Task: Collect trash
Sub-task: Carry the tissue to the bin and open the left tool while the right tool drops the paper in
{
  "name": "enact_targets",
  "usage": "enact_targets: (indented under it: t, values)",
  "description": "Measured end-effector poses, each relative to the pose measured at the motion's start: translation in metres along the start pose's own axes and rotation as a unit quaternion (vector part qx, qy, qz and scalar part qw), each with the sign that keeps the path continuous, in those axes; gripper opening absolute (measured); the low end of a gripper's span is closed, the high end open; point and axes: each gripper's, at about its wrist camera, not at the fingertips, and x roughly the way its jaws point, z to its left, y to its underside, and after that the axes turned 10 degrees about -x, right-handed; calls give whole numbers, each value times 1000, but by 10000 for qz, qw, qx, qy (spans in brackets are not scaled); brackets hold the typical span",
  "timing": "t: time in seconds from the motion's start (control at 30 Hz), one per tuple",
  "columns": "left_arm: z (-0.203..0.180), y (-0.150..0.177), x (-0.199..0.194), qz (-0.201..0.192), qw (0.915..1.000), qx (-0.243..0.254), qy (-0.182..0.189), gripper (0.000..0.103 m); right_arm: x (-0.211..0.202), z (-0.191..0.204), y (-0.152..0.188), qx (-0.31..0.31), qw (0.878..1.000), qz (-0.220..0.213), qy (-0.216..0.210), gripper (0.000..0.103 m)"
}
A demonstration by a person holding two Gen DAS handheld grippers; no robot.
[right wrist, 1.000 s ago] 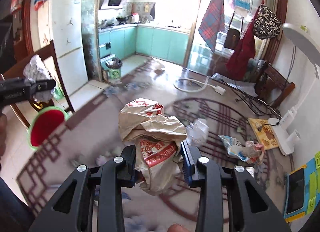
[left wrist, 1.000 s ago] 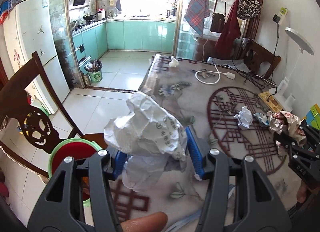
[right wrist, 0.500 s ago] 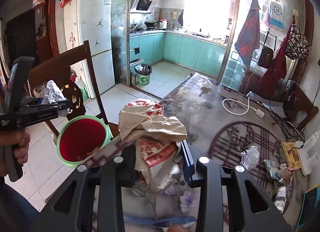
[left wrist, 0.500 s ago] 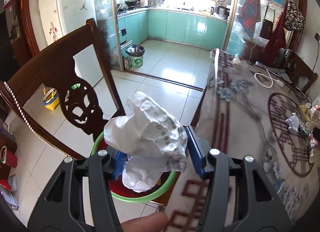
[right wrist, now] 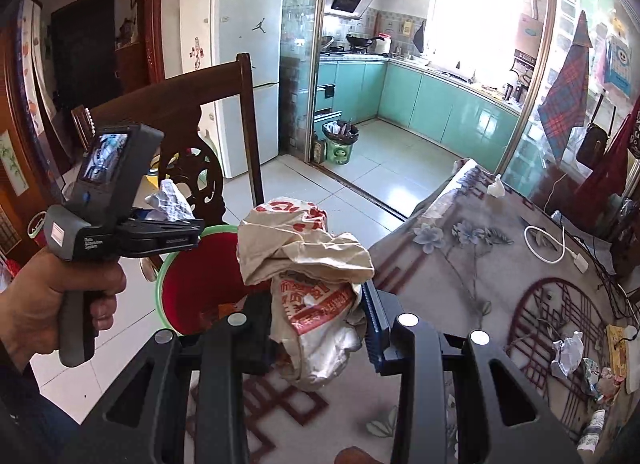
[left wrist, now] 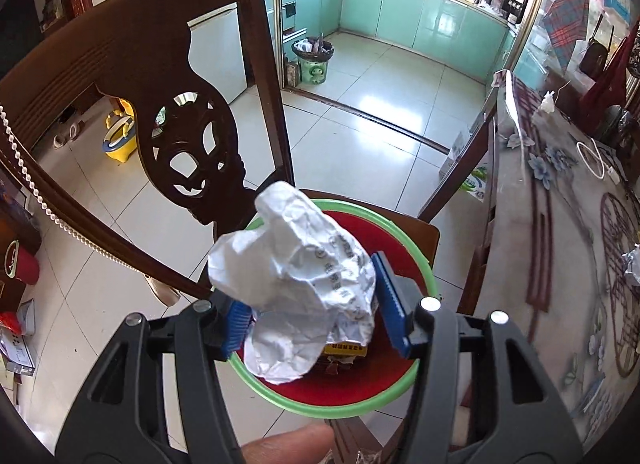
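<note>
My left gripper [left wrist: 312, 316] holds a crumpled white paper ball [left wrist: 296, 284] between its blue pads, straight above a red bin with a green rim [left wrist: 430, 276]. Its jaws are opening, and the paper still sits between them. The bin stands on a wooden chair seat and has a yellow packet [left wrist: 346, 350] inside. My right gripper [right wrist: 316, 324] is shut on a crumpled brown paper bag with red print [right wrist: 308, 256], over the table edge just right of the bin [right wrist: 192, 284]. The right wrist view also shows the left gripper [right wrist: 188, 223] in a hand [right wrist: 60, 292].
The carved chair back [left wrist: 160, 63] rises behind the bin. The patterned table [right wrist: 460, 264] lies to the right, with more crumpled trash [right wrist: 568, 352] and a white cable [right wrist: 552, 244] on it. A small green bin [left wrist: 314, 63] stands by the kitchen doorway.
Both grippers swung left from over the table toward the chair. The left one dropped until the paper hangs over the red bin; the right one reached the table edge beside it.
</note>
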Motion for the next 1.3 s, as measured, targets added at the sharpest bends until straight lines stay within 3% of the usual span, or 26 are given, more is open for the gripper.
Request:
enact_targets:
  t: [0.13,0.23,0.3,0.5,0.7,0.83,1.1,1.23,1.3]
  values:
    - [-1,-2,9,80,10000,25,-49,64,5,7,-5,-95,9999,-4,-43,33]
    - [2,-6,4,20,10000,-83,-27,79,9,11,-10,-151,9999,-3,-56,33]
    - [5,-10,-5,-161,9997,-186,-59,97,12,13,-12,-166,9998,15,-86,33]
    - [30,-29,-42,-926,9926,-536,-570,98,26,31,-18,-291,9993,-25,-241,33]
    - [66,-43,-80,-1734,9706,-1123,-1238,98,57,60,-33,-462,9978,-29,-470,34]
    - [82,-45,-94,-1982,9599,-1362,-1441,98,89,81,-42,-554,9969,60,-562,34]
    - [94,-48,-103,-2031,9564,-1642,-1310,98,145,99,-43,-468,9949,478,-749,36]
    - [94,-48,-104,-2051,9561,-1647,-1294,98,158,105,-39,-493,9940,606,-769,44]
    - [93,-48,-104,-2044,9563,-1666,-1265,98,159,104,-39,-472,9944,601,-728,65]
